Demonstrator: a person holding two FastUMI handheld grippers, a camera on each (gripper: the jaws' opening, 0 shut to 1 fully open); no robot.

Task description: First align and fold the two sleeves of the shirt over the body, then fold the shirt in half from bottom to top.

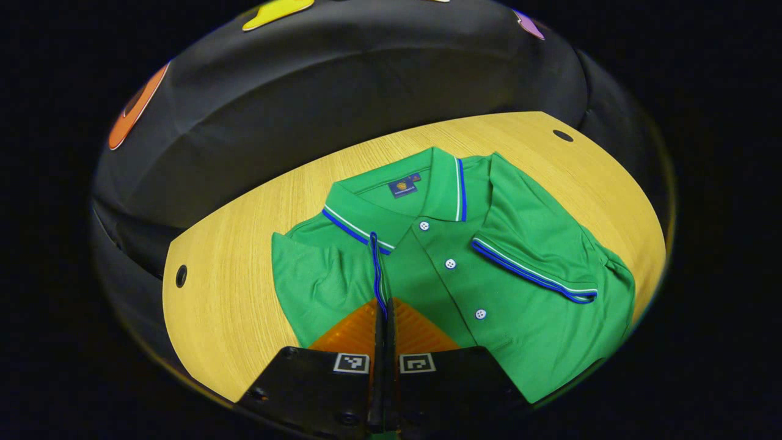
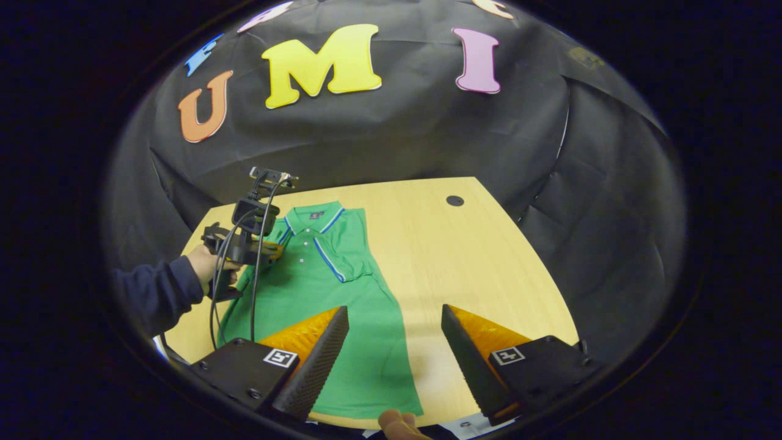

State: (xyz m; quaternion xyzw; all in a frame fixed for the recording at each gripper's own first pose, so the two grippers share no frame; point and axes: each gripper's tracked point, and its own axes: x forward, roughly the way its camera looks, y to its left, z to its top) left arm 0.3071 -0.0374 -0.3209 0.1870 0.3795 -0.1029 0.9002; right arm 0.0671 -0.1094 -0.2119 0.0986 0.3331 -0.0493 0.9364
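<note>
Flat on the wooden worktop (image 1: 244, 256) a green polo shirt (image 1: 519, 330) is laid face up, collar toward the booth's black wall. In the left gripper view, one sleeve (image 1: 537, 269) is seen folded across the chest, its blue and white striped cuff lying beside the button placket. The left claw (image 1: 385, 315) is clenched, its fingers pressed together on the striped cuff of the other sleeve (image 1: 317, 275), which is lifted and drawn toward the placket. In the right gripper view, the right claw (image 2: 396, 327) is held released, jaws wide apart, above the shirt's lower hem and the bare worktop beside it. Farther off, the left claw's handle is gripped by a hand (image 2: 204, 263) in a dark sleeve.
</note>
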